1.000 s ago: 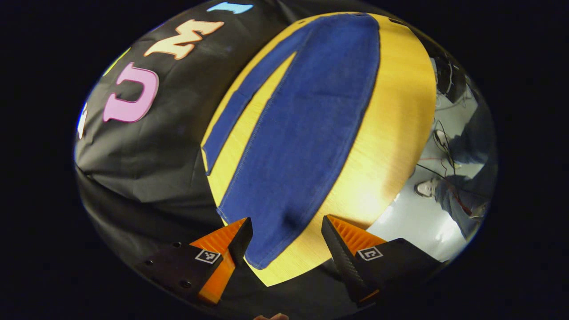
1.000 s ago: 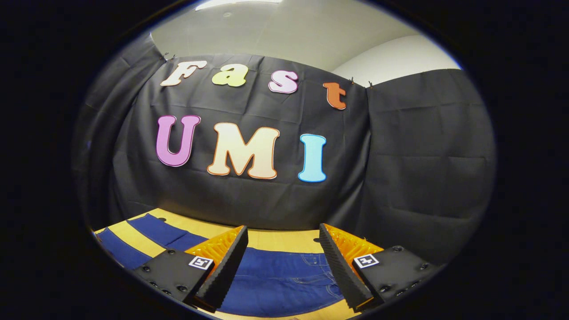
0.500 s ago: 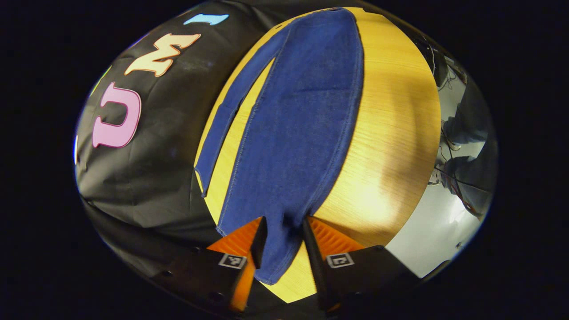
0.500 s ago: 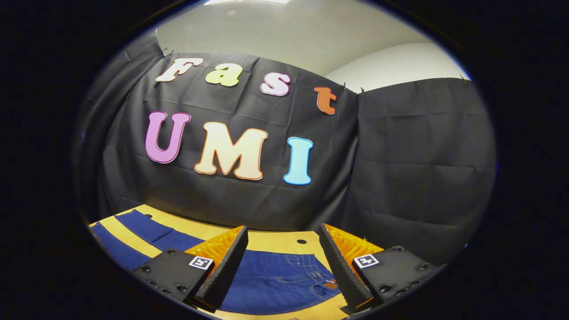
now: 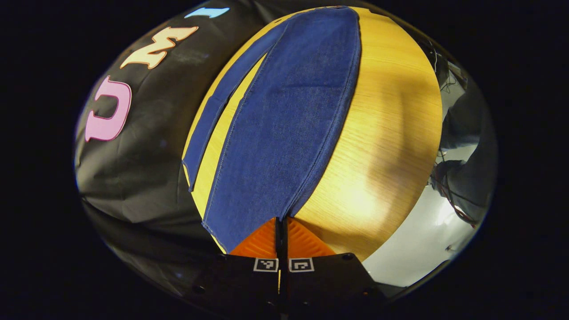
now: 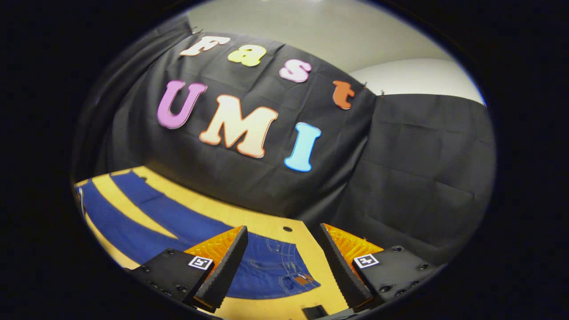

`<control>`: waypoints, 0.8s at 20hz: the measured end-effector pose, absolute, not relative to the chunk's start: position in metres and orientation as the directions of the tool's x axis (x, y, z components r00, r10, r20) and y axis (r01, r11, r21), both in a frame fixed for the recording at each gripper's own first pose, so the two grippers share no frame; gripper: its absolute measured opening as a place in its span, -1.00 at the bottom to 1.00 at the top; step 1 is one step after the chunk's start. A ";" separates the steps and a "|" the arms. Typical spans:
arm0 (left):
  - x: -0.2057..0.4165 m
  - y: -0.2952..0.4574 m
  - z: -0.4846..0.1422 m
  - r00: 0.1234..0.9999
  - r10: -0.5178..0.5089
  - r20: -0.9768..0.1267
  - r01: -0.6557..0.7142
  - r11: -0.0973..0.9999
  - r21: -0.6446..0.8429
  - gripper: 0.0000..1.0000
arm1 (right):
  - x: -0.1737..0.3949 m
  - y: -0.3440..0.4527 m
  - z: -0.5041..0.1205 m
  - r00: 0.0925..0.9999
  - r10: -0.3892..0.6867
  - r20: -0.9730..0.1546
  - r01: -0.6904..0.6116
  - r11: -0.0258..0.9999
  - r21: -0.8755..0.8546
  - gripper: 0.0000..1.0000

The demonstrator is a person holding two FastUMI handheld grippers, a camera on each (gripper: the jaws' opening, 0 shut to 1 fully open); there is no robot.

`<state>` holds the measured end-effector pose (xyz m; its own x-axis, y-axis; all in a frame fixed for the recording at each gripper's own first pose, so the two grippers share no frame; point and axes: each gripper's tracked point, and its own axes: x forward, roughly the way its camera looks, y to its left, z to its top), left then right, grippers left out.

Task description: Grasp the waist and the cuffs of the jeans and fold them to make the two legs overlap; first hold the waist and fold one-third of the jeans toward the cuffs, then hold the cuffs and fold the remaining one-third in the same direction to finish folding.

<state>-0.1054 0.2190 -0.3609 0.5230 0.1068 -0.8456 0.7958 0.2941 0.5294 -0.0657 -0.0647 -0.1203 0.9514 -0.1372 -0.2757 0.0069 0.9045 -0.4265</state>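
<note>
Both legs of the jeans (image 5: 284,115) were spread on the table (image 5: 386,133), one cuff (image 5: 255,222) pinched in the closed left gripper (image 5: 281,226) for overlapping, while the right gripper (image 6: 282,262) was held open near the waist (image 6: 289,271).

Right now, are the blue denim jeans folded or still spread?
Spread: blue denim jeans lie flat, both legs apart on the wooden table.

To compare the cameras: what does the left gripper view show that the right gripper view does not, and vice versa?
Left gripper view: the left gripper shut on a cuff of the blue denim jeans, grey floor beyond. Right gripper view: the right gripper open near the jeans' waist, pale ceiling. Both: the jeans on the yellow wooden table, black cloth wall.
</note>
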 end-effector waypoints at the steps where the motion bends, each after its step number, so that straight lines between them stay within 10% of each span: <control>1: -0.105 0.220 -0.362 0.513 0.109 -0.852 0.798 0.306 0.519 -1.00 | -0.069 -0.074 -0.139 0.940 -0.121 -0.319 -0.048 0.880 -0.473 1.00; 8: -0.108 0.221 -0.364 0.448 0.192 -0.873 0.810 0.326 0.488 -1.00 | -0.121 -0.147 -0.285 0.754 -0.072 -0.653 -0.493 0.594 -0.636 0.99; 16: -0.108 0.222 -0.364 0.417 0.289 -0.862 0.812 0.308 0.496 -1.00 | -0.123 -0.160 -0.363 0.659 0.022 -0.752 -0.736 0.223 -0.639 0.99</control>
<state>-0.1080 0.2224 -0.3636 0.4165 0.2894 -0.8618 0.8117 0.3085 0.4959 -0.1233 -0.1603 -0.3625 0.6589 0.0221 -0.7519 -0.7364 0.2232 -0.6387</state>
